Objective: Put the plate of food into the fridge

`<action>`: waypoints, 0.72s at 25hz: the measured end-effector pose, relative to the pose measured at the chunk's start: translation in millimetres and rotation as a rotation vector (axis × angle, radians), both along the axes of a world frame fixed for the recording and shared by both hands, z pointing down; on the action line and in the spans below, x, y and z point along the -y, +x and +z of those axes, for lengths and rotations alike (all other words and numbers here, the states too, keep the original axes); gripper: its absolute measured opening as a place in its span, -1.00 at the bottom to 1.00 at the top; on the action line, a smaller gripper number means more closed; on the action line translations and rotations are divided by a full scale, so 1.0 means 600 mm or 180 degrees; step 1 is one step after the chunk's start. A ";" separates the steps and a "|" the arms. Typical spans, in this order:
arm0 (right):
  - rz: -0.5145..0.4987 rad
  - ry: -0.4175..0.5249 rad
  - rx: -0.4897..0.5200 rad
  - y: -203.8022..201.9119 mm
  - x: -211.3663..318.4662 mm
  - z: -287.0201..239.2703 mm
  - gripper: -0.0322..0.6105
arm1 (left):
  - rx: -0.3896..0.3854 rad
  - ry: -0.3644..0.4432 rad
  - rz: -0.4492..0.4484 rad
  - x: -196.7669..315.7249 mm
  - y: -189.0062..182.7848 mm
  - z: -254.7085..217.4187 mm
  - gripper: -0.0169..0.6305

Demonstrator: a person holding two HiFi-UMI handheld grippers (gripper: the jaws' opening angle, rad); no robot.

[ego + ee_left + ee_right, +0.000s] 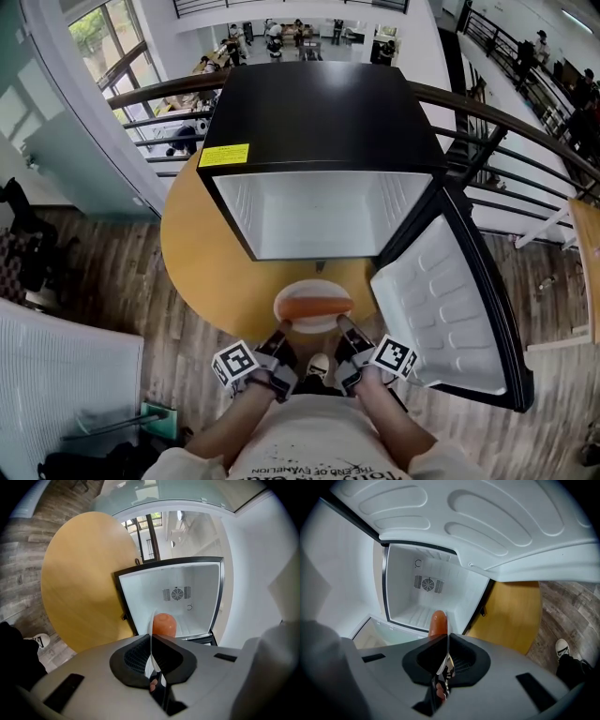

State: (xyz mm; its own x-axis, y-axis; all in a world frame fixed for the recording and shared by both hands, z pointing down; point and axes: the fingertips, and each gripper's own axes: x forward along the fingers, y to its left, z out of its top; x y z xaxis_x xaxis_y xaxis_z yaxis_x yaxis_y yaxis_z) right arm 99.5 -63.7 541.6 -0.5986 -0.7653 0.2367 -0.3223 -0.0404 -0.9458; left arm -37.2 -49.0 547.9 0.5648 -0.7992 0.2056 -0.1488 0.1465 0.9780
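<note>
Plate [313,285] with sausage [314,307] hung just in front of the open fridge [319,112] — not yet inside. Left gripper [283,327] and right gripper [343,322] each had jaws pinched on opposite rims — likely to keep it flat.

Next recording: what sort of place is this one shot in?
Probably an upper gallery overlooking the atrium of an office or campus building: a curved railing runs behind the round wooden table, people sit at tables on the floor below, and a black mini fridge stands open on the table.
</note>
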 end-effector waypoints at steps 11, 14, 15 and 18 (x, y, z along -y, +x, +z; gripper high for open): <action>0.0027 -0.0063 0.0017 -0.018 0.027 0.005 -0.79 | 0.0036 -0.0078 0.0036 0.029 -0.019 0.002 -0.85; 0.0075 -0.0091 0.0036 -0.028 0.037 0.005 -0.79 | 0.0058 -0.0088 0.0087 0.042 -0.029 0.001 -0.85; 0.0090 -0.0100 0.0038 -0.031 0.041 0.006 -0.79 | 0.0062 -0.0092 0.0103 0.048 -0.032 0.000 -0.85; 0.0148 -0.0133 0.0026 -0.037 0.049 0.009 -0.79 | 0.0062 -0.0128 0.0149 0.061 -0.038 0.004 -0.85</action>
State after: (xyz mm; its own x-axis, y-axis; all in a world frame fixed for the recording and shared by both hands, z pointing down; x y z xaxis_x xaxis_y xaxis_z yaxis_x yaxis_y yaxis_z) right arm 77.5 -93.0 547.0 -0.5646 -0.7820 0.2641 -0.3113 -0.0946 -0.9456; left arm -60.0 -85.4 550.1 0.5970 -0.7628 0.2484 -0.1752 0.1781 0.9683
